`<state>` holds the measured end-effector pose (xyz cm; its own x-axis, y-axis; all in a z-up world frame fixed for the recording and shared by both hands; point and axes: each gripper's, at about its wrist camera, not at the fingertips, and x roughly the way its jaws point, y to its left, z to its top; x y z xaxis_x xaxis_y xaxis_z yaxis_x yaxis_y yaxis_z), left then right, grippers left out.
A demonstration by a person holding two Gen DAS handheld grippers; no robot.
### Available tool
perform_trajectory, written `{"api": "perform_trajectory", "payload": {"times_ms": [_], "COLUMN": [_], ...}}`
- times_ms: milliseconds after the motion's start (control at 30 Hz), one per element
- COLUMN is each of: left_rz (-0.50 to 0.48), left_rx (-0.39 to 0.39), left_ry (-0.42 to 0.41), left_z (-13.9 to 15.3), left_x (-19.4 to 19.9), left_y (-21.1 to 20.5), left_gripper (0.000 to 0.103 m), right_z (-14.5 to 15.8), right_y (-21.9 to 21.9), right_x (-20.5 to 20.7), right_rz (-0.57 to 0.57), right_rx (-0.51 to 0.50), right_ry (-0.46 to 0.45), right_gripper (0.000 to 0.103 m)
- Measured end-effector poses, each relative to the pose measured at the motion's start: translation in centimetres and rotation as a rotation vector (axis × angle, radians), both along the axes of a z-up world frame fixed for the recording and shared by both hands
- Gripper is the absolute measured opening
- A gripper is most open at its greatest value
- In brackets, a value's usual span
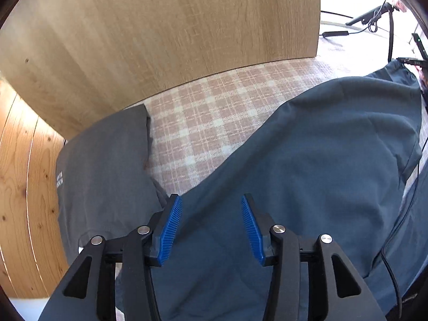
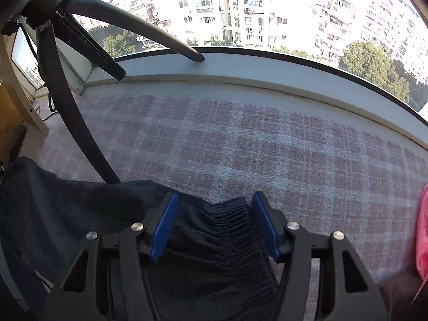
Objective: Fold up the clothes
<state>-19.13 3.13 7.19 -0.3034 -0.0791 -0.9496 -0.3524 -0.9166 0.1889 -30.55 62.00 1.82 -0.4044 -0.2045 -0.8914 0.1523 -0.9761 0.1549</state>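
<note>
Both pairs of jaws stand apart. Those of the left gripper (image 1: pixel 211 227) hang spread over the dark blue smooth-fabric garment (image 1: pixel 307 165), nothing pinched between their blue ribbed pads (image 1: pixel 171 230); whether they touch the cloth cannot be told. The garment lies spread across the pink-and-white checked blanket (image 1: pixel 203 123), its lower part cut off by the frame. Just left of it, a folded grey cloth item (image 1: pixel 107 165) with small white lettering, too small to read, lies against the light wooden panel (image 1: pixel 160 26).

From the right wrist, the right gripper (image 2: pixel 214 224) straddles the garment's gathered elastic waistband (image 2: pixel 232 227), the blue pads at either side of the bunched folds but not pressed together. A black tripod leg (image 2: pixel 69 123) rises beyond. At the right edge a pink fabric piece (image 2: pixel 422 227) is mostly cut off. Behind the grey window ledge (image 2: pixel 267 67), apartment blocks are overexposed.
</note>
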Motion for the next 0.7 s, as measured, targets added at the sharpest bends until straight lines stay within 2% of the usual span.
{"api": "perform_trajectory", "payload": {"times_ms": [67,233,300,433,500,600,700], "left_rz": [-0.029,-0.032,-0.018,-0.050,-0.066,-0.067,-0.090], "left_rx": [-0.020,0.011,0.042,0.051,0.069,0.072,0.046], "left_ry": [-0.024,-0.130,-0.143,-0.066,-0.025,0.007,0.031], "left_z": [-1.0,-3.5,-3.9,-2.0,-0.1,1.5,2.3], "left_x": [-1.5,-3.5,-3.6,-1.9,-0.4,1.2,2.6], "left_y": [0.4,-0.8,-1.4,-1.2,-1.2,-1.5,-0.9], "left_gripper": [0.045,0.043,0.002,0.002,0.002,0.002,0.002], "right_z": [0.0,1.0,2.5,6.8,8.7,9.9,11.3], "right_y": [0.0,-0.7,0.0,2.0,2.6,2.4,2.2], "right_x": [-0.2,0.0,0.3,1.7,2.6,3.3,4.8], "right_rz": [-0.003,0.003,-0.039,-0.146,-0.158,-0.169,-0.171], "right_rx": [-0.053,-0.050,-0.080,-0.158,-0.221,-0.142,-0.133], "right_ry": [-0.005,0.046,0.101,0.236,0.274,0.281,0.296], "right_gripper": [0.015,0.004,0.004,0.003,0.003,0.003,0.002]}}
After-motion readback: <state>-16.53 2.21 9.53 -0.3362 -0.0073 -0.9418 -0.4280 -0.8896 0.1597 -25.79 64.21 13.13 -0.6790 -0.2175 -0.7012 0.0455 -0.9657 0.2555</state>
